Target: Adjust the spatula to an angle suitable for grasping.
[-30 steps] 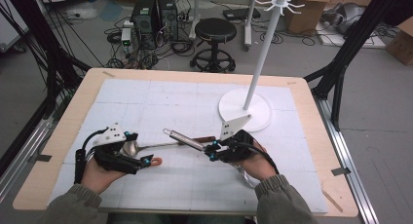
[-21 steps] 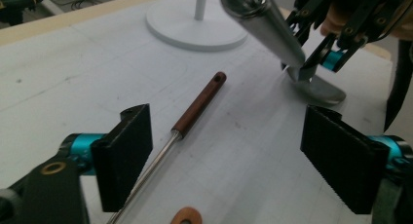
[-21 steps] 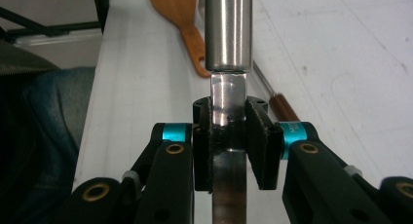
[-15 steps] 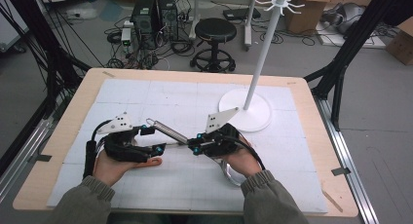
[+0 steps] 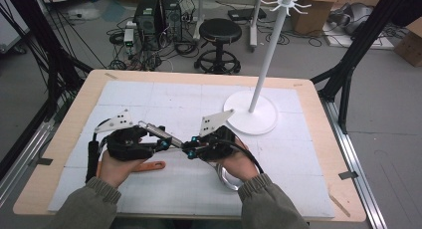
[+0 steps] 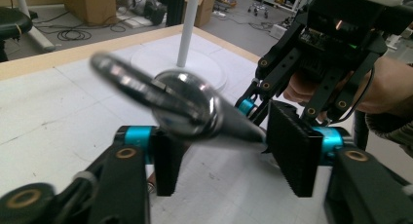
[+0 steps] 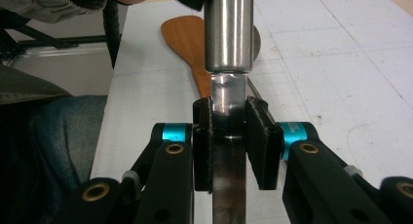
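A steel utensil [image 5: 158,132] with a round handle hangs slanted above the table between my two grippers. My right gripper [image 5: 189,152] is shut on its flat shaft [image 7: 228,131], and the thick handle [image 7: 229,29] points away from it. My left gripper [image 5: 164,143] faces the right one. Its jaws stand wide open on either side of the utensil [image 6: 190,112] without pinching it, so the left gripper [image 6: 229,158] is open. A shiny round part [image 5: 226,178] shows under my right hand.
A wooden spatula [image 5: 149,166] lies flat on the white mat under my left hand, also the spatula [image 7: 187,44] beyond the right jaws. A white hook stand [image 5: 251,114] rises at the back right. The table edge [image 5: 318,114] runs along the right.
Both hands have shifted right and closer together. The utensil's handle end has swung up and away from me. The wooden spatula now shows under the left hand.
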